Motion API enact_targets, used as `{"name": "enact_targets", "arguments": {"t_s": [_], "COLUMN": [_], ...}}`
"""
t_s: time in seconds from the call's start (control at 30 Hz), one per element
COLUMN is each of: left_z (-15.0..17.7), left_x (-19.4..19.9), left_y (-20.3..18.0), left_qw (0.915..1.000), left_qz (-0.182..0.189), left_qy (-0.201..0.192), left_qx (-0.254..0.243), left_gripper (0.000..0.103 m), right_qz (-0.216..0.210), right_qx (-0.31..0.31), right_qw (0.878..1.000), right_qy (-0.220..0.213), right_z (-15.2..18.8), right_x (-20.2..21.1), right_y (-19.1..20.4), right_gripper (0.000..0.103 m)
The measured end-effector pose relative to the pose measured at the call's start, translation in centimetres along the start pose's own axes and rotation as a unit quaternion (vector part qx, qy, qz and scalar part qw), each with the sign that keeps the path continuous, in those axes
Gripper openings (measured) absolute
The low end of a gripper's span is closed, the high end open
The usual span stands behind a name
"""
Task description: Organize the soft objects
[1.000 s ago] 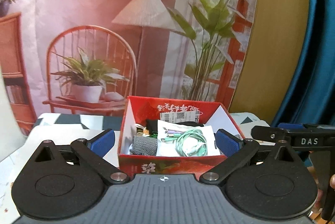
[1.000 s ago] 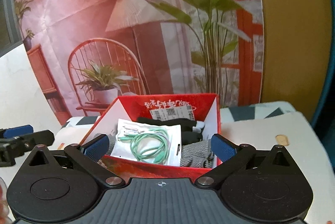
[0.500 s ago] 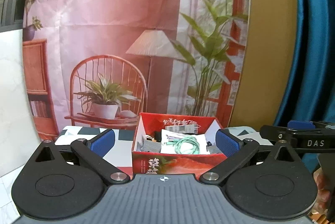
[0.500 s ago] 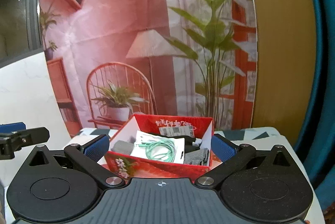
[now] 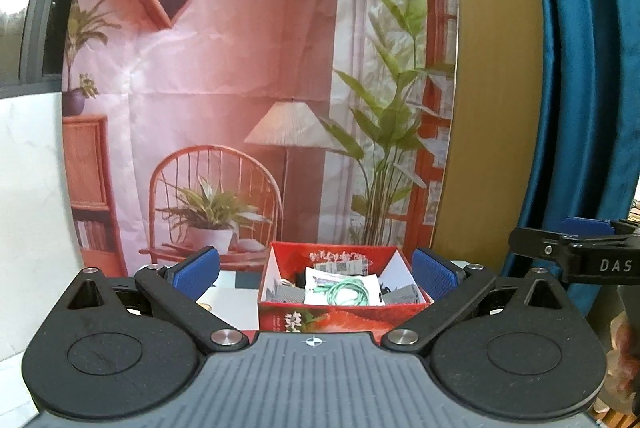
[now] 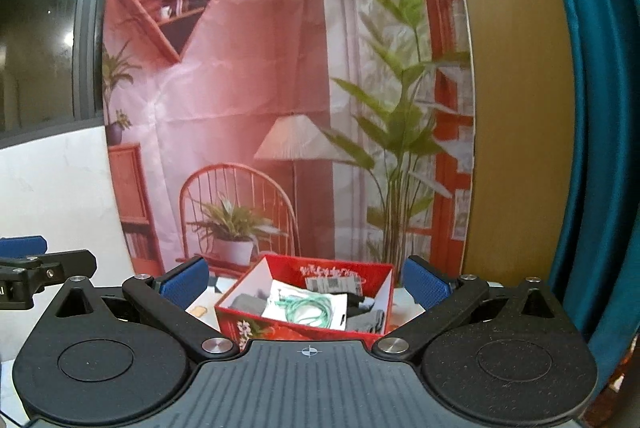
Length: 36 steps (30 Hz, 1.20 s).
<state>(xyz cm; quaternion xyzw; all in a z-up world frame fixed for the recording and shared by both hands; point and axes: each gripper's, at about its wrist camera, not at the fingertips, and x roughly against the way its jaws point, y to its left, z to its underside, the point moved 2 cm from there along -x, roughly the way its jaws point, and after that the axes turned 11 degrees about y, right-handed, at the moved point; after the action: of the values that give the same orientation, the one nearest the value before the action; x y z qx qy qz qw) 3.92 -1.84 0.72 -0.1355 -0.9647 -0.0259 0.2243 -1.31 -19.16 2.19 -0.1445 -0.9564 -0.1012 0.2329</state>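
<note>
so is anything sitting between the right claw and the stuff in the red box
Nothing visible does. The right claw is open and empty, and the red box sits straight ahead with its top open. The packet of green cable lies on top, over the grey cloth.

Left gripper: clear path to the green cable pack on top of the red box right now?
Probably yes. The left gripper is open and empty, facing the red box head-on. The green cable pack lies on top of the other contents, uncovered. The right gripper sits off to the side, clear of the path.
</note>
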Motion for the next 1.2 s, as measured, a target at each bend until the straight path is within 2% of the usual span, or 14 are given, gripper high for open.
{"name": "enact_targets", "arguments": {"t_s": [0.37, 1.2], "left_z": [0.2, 0.1], "left_x": [0.9, 1.2], "left_y": [-0.5, -0.2], "left_qw": [0.9999, 0.9993], "left_qz": [-0.008, -0.034], "left_qy": [-0.006, -0.011], "left_qx": [-0.004, 0.005], "left_gripper": [0.103, 0.103], "right_qz": [0.010, 0.014], "right_qx": [0.001, 0.002], "right_qw": [1.000, 1.000], "right_qy": [-0.009, 0.000], "right_z": [-0.3, -0.2], "right_x": [1.7, 1.2], "right_y": [-0.3, -0.3], "right_gripper": [0.103, 0.103]}}
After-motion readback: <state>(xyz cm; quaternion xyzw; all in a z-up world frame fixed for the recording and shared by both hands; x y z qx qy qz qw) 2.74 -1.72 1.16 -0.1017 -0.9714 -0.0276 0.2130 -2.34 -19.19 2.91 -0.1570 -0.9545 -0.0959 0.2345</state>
